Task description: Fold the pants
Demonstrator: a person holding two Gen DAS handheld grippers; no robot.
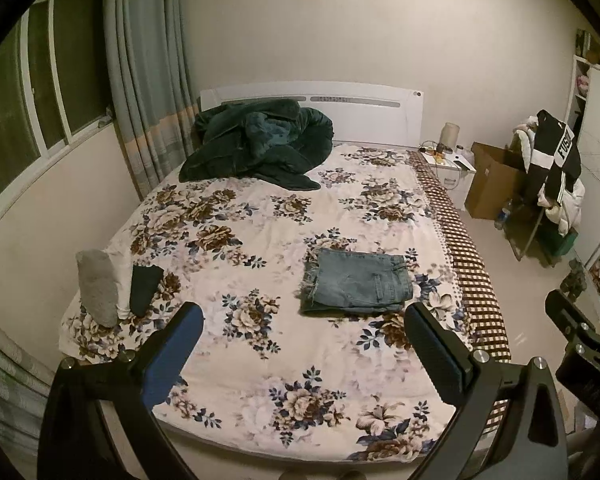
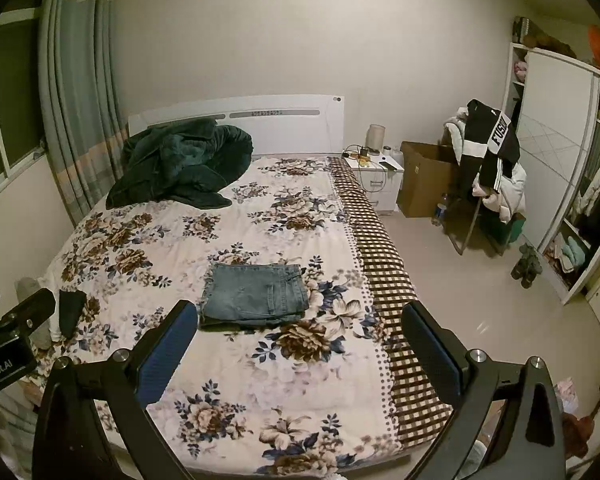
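My left claw hangs spread wide and empty above the near end of the bed; my right claw is spread and empty too. The folded denim pants lie flat on the floral bedspread, ahead of both claws, untouched. Folded clothes sit far left.

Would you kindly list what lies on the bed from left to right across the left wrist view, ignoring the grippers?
Grey folded garment → dark folded garment → dark green blanket, farther back by the headboard → folded jeans → checked edge of the bedspread.
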